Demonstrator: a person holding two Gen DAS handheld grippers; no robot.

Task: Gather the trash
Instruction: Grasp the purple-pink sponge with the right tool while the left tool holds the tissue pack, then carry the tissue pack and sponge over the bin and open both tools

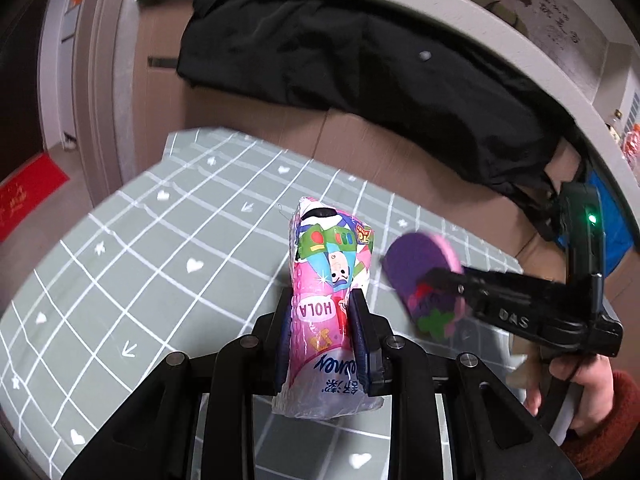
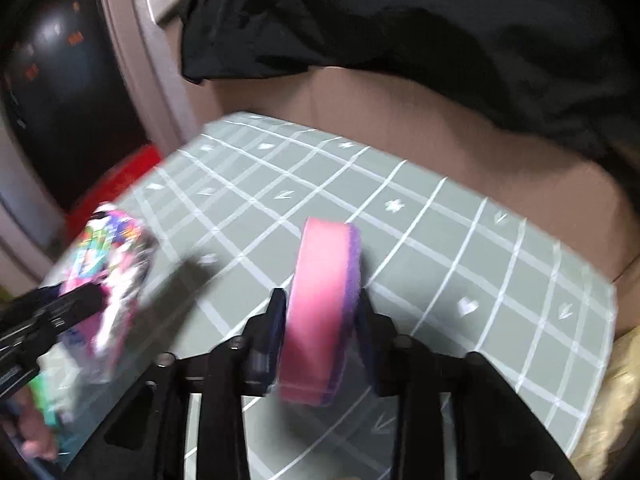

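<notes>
surface: grey-green grid tablecloth (image 1: 132, 264), black jacket (image 1: 360, 60) behind
my left gripper (image 1: 322, 320): clamped on pink tissue pack (image 1: 328, 280), lifted off cloth
my right gripper (image 2: 322, 312): squeezing pink-purple sponge (image 2: 320, 304), above cloth

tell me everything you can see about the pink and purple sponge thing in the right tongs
The sponge is an oval foam pad: thick pink layer, thin purple face with green and red shapes on it. It looks soft. The right tongs pinch it on edge, above the green checked tablecloth, beside the tissue pack.
</notes>
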